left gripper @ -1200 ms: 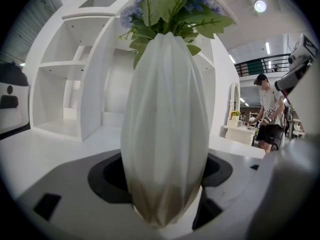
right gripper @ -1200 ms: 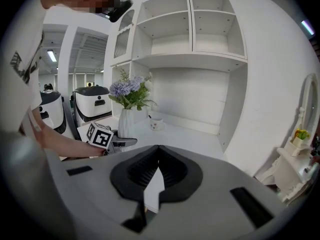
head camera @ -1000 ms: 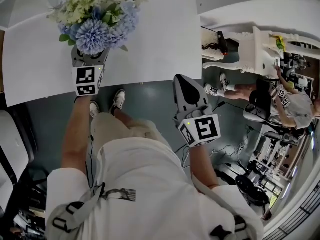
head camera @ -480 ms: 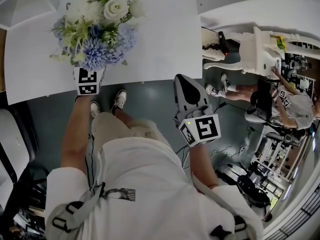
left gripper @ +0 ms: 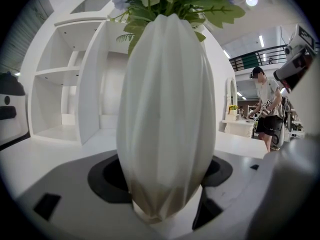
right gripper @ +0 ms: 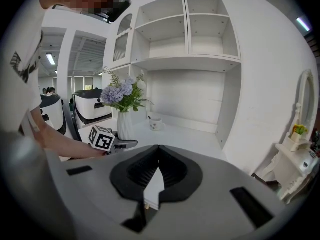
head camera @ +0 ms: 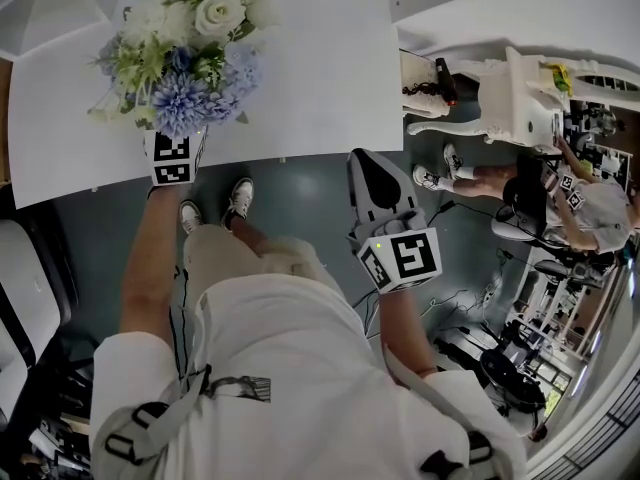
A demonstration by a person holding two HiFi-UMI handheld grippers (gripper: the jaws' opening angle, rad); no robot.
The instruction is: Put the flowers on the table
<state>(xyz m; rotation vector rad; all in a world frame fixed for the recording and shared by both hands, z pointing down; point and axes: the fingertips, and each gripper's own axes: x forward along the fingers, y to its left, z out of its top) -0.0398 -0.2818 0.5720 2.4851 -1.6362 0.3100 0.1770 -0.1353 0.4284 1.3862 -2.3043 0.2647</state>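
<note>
A bouquet of blue and white flowers [head camera: 185,58] stands in a white ribbed vase [left gripper: 167,114]. My left gripper [head camera: 172,153] is shut on the vase's lower body, one jaw on each side. It holds the vase over the near edge of the white table [head camera: 320,68]. In the right gripper view the vase [right gripper: 123,126] looks upright at the table's surface; I cannot tell if its foot touches. My right gripper [head camera: 378,183] hangs shut and empty over the floor, short of the table.
A small cup [right gripper: 156,124] sits on the table behind the vase. White open shelves [right gripper: 190,34] rise behind the table. A white ornate dresser [head camera: 520,88] and a person [head camera: 590,208] are at the right, and a white chair [head camera: 20,298] at the left.
The bouquet now shows more of its top and hides the left gripper's body; its marker cube looks a little smaller. The right gripper has not moved.
</note>
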